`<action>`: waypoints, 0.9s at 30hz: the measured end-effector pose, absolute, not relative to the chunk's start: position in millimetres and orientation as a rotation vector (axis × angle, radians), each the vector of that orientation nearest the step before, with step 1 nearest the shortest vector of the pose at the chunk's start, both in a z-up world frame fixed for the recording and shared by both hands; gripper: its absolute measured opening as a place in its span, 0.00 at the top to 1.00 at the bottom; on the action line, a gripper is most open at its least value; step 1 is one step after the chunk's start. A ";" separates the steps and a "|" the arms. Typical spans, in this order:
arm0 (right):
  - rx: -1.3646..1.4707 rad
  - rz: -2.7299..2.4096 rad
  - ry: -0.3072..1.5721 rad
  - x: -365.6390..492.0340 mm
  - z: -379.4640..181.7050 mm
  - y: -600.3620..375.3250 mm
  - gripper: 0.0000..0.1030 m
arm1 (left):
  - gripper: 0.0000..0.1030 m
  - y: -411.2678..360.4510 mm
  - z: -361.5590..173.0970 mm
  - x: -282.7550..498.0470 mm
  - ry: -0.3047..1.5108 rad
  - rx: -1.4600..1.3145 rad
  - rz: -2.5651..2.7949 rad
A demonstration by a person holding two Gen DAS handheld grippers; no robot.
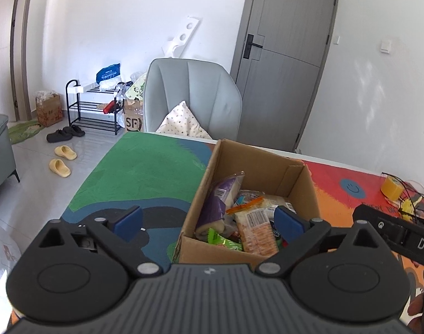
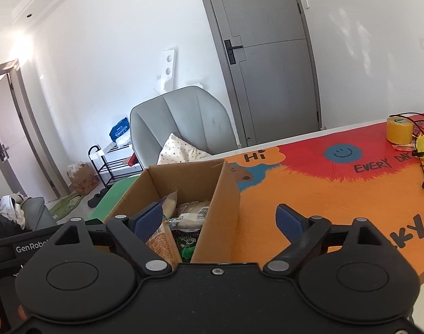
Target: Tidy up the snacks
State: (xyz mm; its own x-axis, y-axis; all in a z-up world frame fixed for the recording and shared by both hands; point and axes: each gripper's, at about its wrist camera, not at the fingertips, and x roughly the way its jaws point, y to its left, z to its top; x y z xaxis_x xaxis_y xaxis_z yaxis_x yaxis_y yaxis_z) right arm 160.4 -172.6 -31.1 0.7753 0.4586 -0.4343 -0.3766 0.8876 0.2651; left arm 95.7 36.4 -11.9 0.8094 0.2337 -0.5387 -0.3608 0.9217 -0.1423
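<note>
An open cardboard box (image 1: 270, 164) stands on the colourful table mat and holds several snack packets: a purple-and-cream one (image 1: 216, 200), an orange one (image 1: 257, 233) and a green one (image 1: 221, 239). My left gripper (image 1: 209, 222) is open and empty, straddling the box's near left wall. The box also shows in the right wrist view (image 2: 217, 194). My right gripper (image 2: 220, 220) is open and empty, straddling the box's right wall, with its left finger (image 2: 148, 218) over the snacks.
A grey chair (image 1: 192, 97) with a cushion stands behind the table. A yellow tape roll (image 2: 399, 129), a yellow object and black cables lie at the mat's far right. A shoe rack (image 1: 95, 105), boxes and slippers are on the floor to the left.
</note>
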 end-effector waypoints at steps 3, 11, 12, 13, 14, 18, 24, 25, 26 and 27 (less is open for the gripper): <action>0.174 0.453 0.510 155.9 -27.2 -182.2 0.07 | 0.02 28.2 -8.2 93.4 0.545 -0.228 0.303; 0.200 0.444 0.498 143.5 -17.3 -203.2 0.00 | 0.01 12.3 4.7 81.5 0.537 -0.185 0.287; 0.201 0.441 0.498 142.4 -15.9 -205.1 0.00 | 0.01 10.9 6.7 80.3 0.534 -0.180 0.285; 0.202 0.436 0.499 140.9 -14.4 -207.5 0.00 | 0.01 9.3 8.9 78.8 0.531 -0.177 0.281; 0.203 0.434 0.499 140.0 -13.2 -209.1 0.00 | 0.01 9.4 11.1 76.7 0.526 -0.177 0.276; 0.212 0.435 0.487 134.1 -7.6 -215.8 0.00 | 0.00 4.8 18.5 70.1 0.510 -0.160 0.267; 0.214 0.434 0.477 126.3 0.3 -222.9 0.00 | 0.00 4.3 27.1 61.5 0.523 -0.164 0.239; 0.213 0.434 0.477 124.7 1.7 -223.7 0.00 | 0.00 3.3 28.3 59.9 0.524 -0.155 0.238; 0.212 0.434 0.478 123.0 3.0 -225.1 0.00 | 0.00 2.8 29.7 58.6 0.527 -0.147 0.236; 0.209 0.432 0.480 121.4 4.8 -225.8 0.00 | 0.00 2.4 31.6 57.5 0.533 -0.138 0.230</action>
